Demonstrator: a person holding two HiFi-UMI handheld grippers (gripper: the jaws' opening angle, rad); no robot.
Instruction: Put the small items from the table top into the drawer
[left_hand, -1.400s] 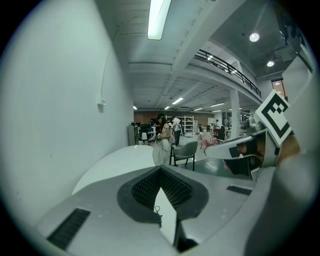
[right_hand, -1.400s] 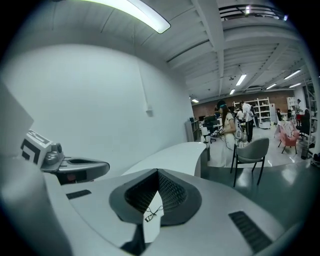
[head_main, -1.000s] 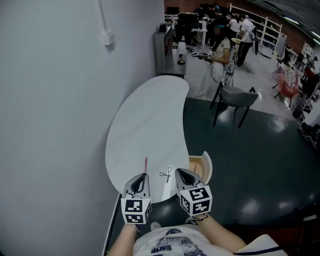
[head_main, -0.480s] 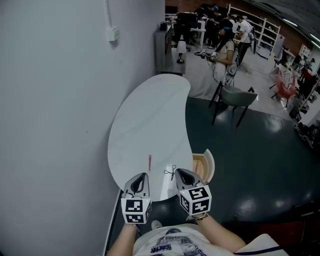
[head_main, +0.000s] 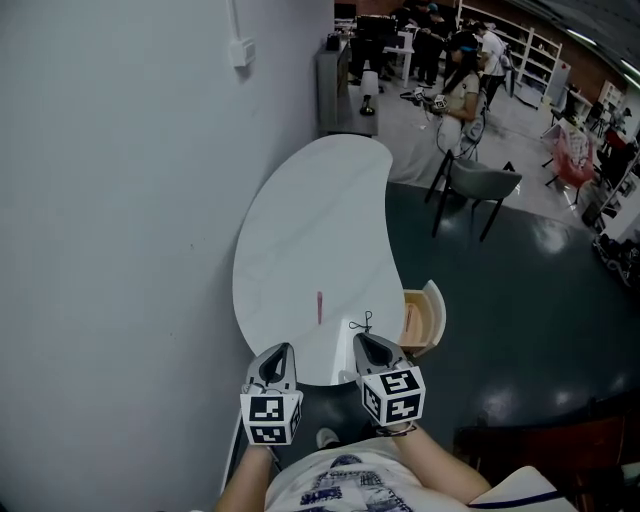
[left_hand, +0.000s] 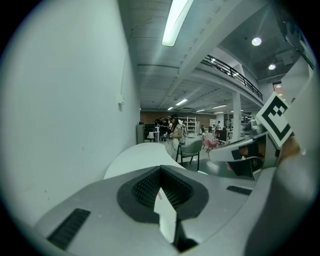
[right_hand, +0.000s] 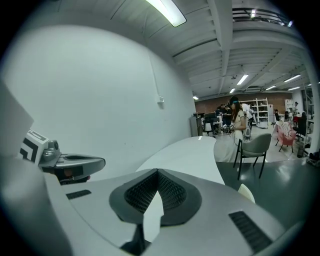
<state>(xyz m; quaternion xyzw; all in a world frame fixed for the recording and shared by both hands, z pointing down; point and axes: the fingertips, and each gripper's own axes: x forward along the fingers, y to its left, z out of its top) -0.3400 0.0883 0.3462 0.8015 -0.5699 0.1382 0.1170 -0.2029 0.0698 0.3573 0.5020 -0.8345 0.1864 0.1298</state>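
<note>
A thin pink pen (head_main: 319, 307) lies on the white curved table (head_main: 300, 230) near its front end. To its right lies a small black wire clip (head_main: 362, 323). An open wooden drawer (head_main: 421, 318) sticks out from the table's right side. My left gripper (head_main: 278, 353) and right gripper (head_main: 371, 346) hover side by side just in front of the table's near edge. Both are shut and hold nothing. In the left gripper view the jaws of the left gripper (left_hand: 161, 171) meet, as do those of the right gripper (right_hand: 157, 173) in its own view.
A grey wall (head_main: 120, 200) runs along the table's left side. A grey chair (head_main: 480, 185) stands on the dark floor beyond the table. People and shelves fill the far back of the room.
The table, pen and clip have shifted right and slightly away in the head view. Both grippers stay shut, now a little further back from the pen and clip.
</note>
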